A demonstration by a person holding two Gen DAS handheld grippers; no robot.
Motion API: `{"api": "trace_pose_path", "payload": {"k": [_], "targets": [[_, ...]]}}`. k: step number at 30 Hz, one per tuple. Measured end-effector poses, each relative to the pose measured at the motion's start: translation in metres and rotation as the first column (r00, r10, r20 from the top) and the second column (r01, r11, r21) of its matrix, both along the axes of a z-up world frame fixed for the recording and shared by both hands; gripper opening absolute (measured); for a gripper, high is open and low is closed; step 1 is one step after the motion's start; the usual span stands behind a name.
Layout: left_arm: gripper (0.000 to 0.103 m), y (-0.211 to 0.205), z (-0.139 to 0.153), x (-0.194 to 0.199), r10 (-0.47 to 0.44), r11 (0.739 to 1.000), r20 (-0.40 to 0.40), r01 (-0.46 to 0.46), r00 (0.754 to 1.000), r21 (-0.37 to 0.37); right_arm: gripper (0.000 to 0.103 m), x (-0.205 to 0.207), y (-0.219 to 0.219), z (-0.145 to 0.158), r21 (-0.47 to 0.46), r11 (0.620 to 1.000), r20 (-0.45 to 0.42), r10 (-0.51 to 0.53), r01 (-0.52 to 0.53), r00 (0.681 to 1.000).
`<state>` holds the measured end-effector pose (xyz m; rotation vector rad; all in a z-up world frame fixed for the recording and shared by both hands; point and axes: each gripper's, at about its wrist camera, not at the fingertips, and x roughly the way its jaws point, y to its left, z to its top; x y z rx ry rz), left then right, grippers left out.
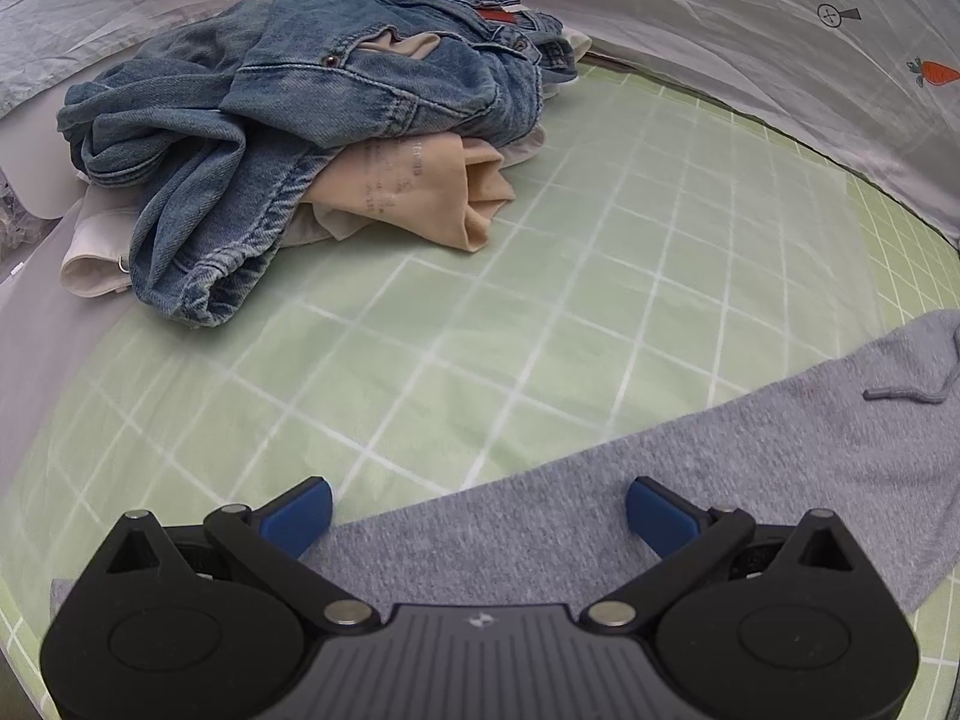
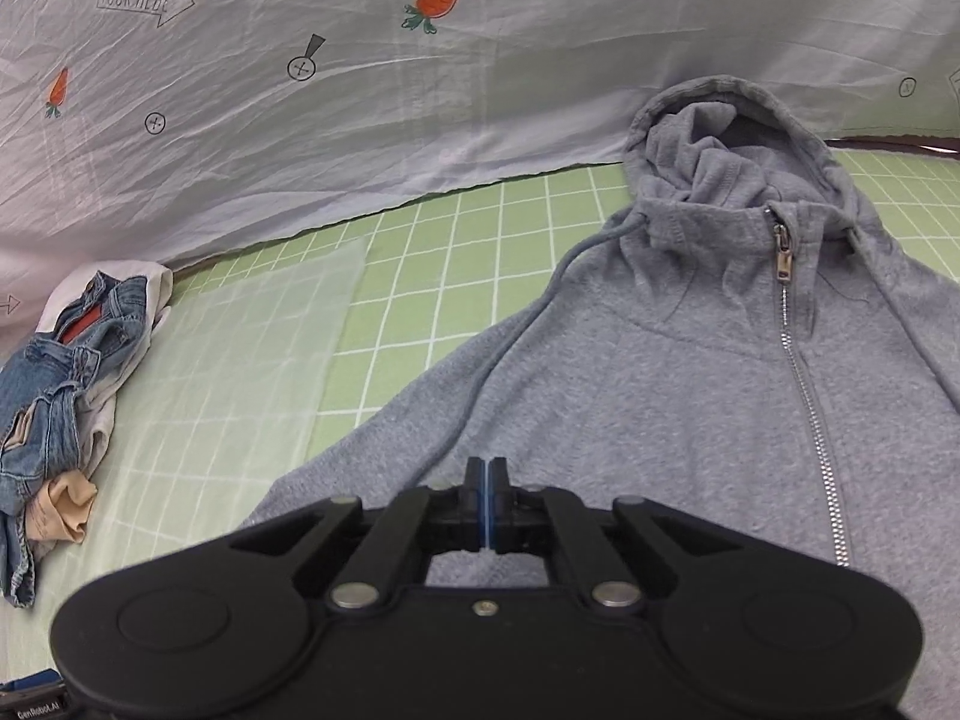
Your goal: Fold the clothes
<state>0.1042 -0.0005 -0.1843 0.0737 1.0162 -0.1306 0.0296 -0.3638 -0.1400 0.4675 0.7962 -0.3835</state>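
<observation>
The hoodie point(image 2: 690, 372) lies face up on the green grid mat point(image 2: 456, 252), zipped, hood point(image 2: 714, 138) toward the printed sheet point(image 2: 360, 90) at the back, one sleeve point(image 1: 690, 468) stretched out across the mat under the left gripper point(image 1: 478, 510). That gripper hangs over the sleeve with its jaws spread wide and nothing between them. The right gripper point(image 2: 486, 480) sits low over the chest, left of the zipper point(image 2: 798, 372), its blue pads pressed together; whether a thin pinch of fleece is caught there cannot be told from this angle. The drawstring point(image 2: 510, 348) trails down close by the tips. A heap of jeans point(image 1: 288, 120) and other clothes waits well apart at the mat's far side.

The step looks like an early sleeve fold. To do it well, the left gripper should take the sleeve near its edge, lift only enough to clear the mat, and lay it straight across the chest (keeping the drawstring from bunching underneath), while the right steadies the body so the front stays flat.
</observation>
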Motion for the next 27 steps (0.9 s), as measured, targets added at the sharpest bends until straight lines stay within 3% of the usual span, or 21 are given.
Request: {"api": "trace_pose_path", "payload": {"k": [1, 3, 7, 10, 12, 14, 17, 23, 25, 27], "targets": [[0.103, 0.0, 0.0, 0.0, 0.002, 1.0, -0.001, -0.002, 1.0, 0.0, 0.01, 0.005, 0.004, -0.001, -0.002, 1.0, -0.006, 0.013, -0.013, 1.0], [0.103, 0.0, 0.001, 0.001, 0.0, 1.0, -0.003, 0.0, 1.0, 0.0, 0.029, 0.017, 0.015, -0.005, -0.001, 0.999, -0.017, 0.054, -0.054, 0.998], [0.103, 0.0, 0.0, 0.002, -0.006, 1.0, -0.006, 0.006, 1.0, 0.0, 0.036, 0.036, 0.032, -0.02, -0.006, 0.995, -0.063, 0.096, -0.096, 0.993], [0.103, 0.0, 0.0, 0.002, -0.009, 1.0, -0.007, 0.009, 1.0, 0.0, 0.058, 0.039, 0.038, -0.025, -0.015, 0.996, -0.064, 0.087, -0.088, 0.994], [0.103, 0.0, 0.0, 0.002, -0.009, 1.0, -0.004, 0.009, 1.0, 0.0, 0.086, 0.042, 0.043, -0.027, -0.04, 0.993, -0.081, 0.111, -0.114, 0.991], [0.103, 0.0, -0.001, 0.002, -0.007, 1.0, -0.002, 0.007, 1.0, 0.0, 0.096, 0.043, 0.047, -0.03, -0.057, 0.987, -0.093, 0.144, -0.149, 0.985], [0.103, 0.0, -0.001, 0.002, -0.007, 1.0, 0.0, 0.007, 1.0, 0.0, 0.103, 0.041, 0.052, -0.032, -0.085, 0.978, -0.095, 0.184, -0.192, 0.978], [0.103, 0.0, -0.001, 0.002, -0.009, 1.0, 0.003, 0.009, 1.0, -0.001, 0.102, 0.041, 0.051, -0.03, -0.09, 0.982, -0.113, 0.154, -0.164, 0.982], [0.103, 0.0, -0.001, 0.002, -0.008, 1.0, 0.004, 0.008, 1.0, -0.001, 0.096, 0.043, 0.05, -0.031, -0.103, 0.983, -0.143, 0.139, -0.155, 0.98], [0.103, 0.0, -0.001, 0.001, -0.007, 1.0, 0.004, 0.007, 1.0, -0.001, 0.083, 0.045, 0.05, -0.03, -0.139, 0.974, -0.164, 0.156, -0.179, 0.974]]}}
